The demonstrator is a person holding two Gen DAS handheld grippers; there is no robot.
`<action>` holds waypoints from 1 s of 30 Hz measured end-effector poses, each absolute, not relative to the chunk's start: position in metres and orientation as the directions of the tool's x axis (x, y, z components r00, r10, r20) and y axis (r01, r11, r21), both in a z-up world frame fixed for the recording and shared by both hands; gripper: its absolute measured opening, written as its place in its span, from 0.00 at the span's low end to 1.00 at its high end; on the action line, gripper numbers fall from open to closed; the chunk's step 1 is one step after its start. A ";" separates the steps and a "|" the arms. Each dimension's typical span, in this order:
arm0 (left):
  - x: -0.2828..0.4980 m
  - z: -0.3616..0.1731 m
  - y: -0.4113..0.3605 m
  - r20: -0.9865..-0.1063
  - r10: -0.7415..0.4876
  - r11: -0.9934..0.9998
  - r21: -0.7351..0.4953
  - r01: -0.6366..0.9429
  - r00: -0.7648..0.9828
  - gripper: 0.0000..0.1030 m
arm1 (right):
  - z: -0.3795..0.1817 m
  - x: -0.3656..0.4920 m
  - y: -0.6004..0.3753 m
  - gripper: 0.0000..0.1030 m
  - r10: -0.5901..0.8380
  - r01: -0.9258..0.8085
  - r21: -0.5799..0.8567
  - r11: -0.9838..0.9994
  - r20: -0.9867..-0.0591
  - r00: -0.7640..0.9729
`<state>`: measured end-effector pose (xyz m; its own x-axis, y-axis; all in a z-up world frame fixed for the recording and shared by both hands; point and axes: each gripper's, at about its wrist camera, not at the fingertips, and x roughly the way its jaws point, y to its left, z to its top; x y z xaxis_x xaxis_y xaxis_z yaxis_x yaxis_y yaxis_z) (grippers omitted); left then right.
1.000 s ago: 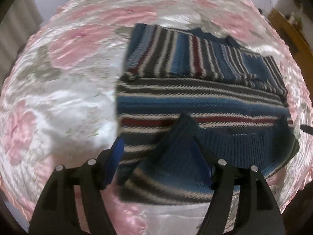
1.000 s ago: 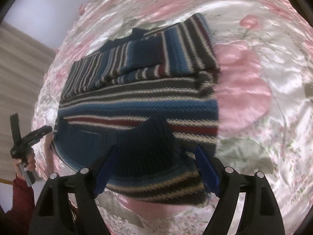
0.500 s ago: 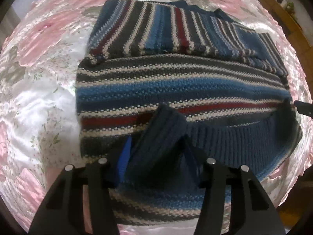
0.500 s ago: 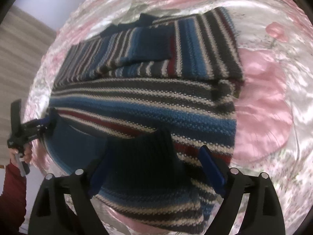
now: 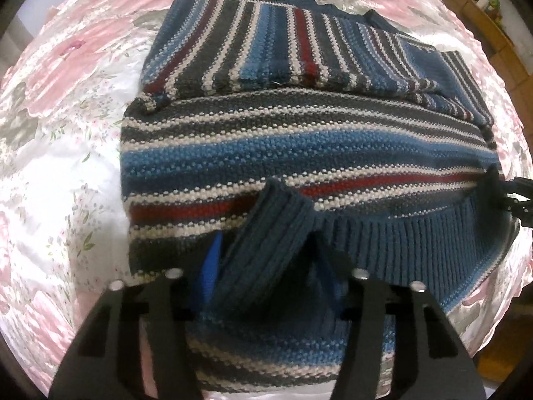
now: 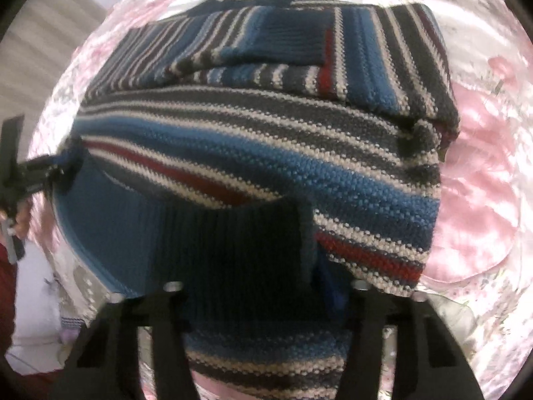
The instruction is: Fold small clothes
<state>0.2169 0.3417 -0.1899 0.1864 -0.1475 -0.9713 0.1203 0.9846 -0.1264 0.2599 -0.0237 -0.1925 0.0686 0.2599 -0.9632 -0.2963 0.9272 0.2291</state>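
A knit sweater (image 5: 299, 146) striped in blue, grey, white and red lies on a pink floral satin bedspread (image 5: 66, 166), its sleeves folded across the far part. The ribbed navy hem (image 5: 416, 243) is lifted off the bed and hangs between both grippers. My left gripper (image 5: 269, 263) is shut on the hem's left corner, which bunches between the blue pads (image 5: 210, 266). My right gripper (image 6: 263, 266) is shut on the hem's right corner (image 6: 233, 240). The right gripper (image 5: 514, 200) also shows at the right edge of the left wrist view. The left gripper (image 6: 36, 173) shows at the left of the right wrist view.
Wooden furniture (image 5: 493, 26) stands beyond the bed at the upper right. A hand (image 6: 20, 223) and a red sleeve (image 6: 6, 286) hold the left gripper. A striped wall or curtain (image 6: 50, 33) lies beyond the bed. Something white (image 6: 33, 320) sits at the lower left.
Both grippers have carried the lifted hem forward over the sweater's body, which now fills more of each view. The left fingers have drawn closer together around the hem.
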 end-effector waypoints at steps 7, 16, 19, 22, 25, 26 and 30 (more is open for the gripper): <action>0.199 -0.175 0.342 -0.959 -0.162 0.982 -0.132 0.137 0.231 0.13 | -0.170 0.244 -0.043 0.12 0.344 -0.258 0.301 0.918 -0.928 0.141; 0.172 -0.175 0.349 -0.954 -0.175 0.981 -0.147 0.128 0.244 0.12 | -0.185 0.225 -0.046 0.11 0.346 -0.210 0.318 0.925 -0.931 0.113; 0.180 -0.169 0.351 -0.951 -0.187 0.981 -0.167 0.098 0.246 0.12 | -0.179 0.229 -0.048 0.10 0.364 -0.188 0.338 0.922 -0.922 0.133; 0.190 -0.143 0.353 -0.930 -0.201 0.979 -0.177 0.104 0.309 0.11 | -0.150 0.239 -0.056 0.10 0.418 -0.196 0.382 0.903 -0.887 0.197; 0.207 -0.120 0.355 -0.908 -0.211 0.977 -0.187 0.100 0.361 0.10 | -0.124 0.254 -0.060 0.10 0.425 -0.209 0.381 0.901 -0.872 0.242; 0.216 -0.113 0.356 -0.900 -0.217 0.976 -0.196 0.094 0.378 0.09 | -0.119 0.260 -0.060 0.10 0.422 -0.213 0.376 0.902 -0.871 0.252; 0.256 -0.098 0.356 -0.878 -0.208 0.977 -0.203 0.058 0.431 0.09 | -0.096 0.295 -0.064 0.10 0.401 -0.206 0.351 0.913 -0.863 0.307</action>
<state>0.2558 0.3558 -0.0978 0.4306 -0.2080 -0.8782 0.0582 0.9775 -0.2029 0.2953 -0.0637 -0.0960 0.3067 0.4014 -0.8630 -0.2065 0.9132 0.3514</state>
